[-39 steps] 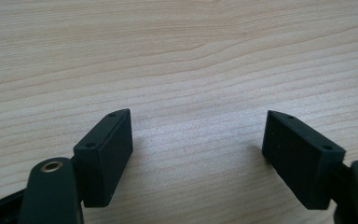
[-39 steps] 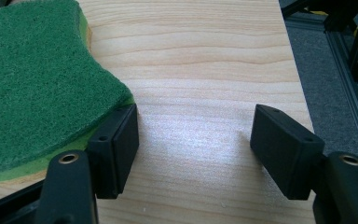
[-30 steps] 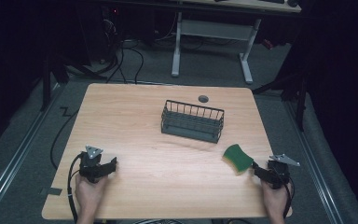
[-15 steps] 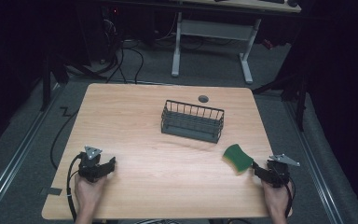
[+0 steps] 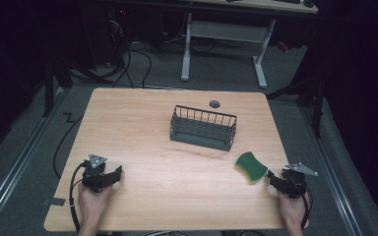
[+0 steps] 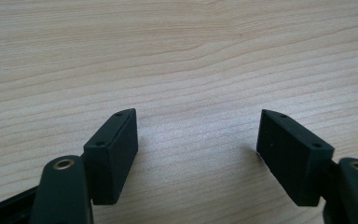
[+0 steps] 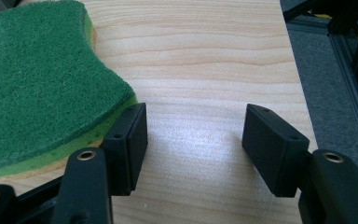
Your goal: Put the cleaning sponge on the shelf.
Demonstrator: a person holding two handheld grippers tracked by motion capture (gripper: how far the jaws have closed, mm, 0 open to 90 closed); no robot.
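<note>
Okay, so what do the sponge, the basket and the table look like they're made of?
Sponge: coarse green scouring fibre over a yellow foam layer, matte. Basket: thin dark wire, probably coated metal. Table: pale wood-grain top, smooth; possibly laminate.

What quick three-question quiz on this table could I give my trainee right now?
1. True or false: the sponge lies inside the basket.
2. Which gripper is nearer the sponge: A) left gripper B) right gripper?
3. Fill in: the jaws of both grippers stand ____.

Key: 1. False; it lies on the table, apart from the basket. 2. B. 3. open, with nothing between them.
</note>
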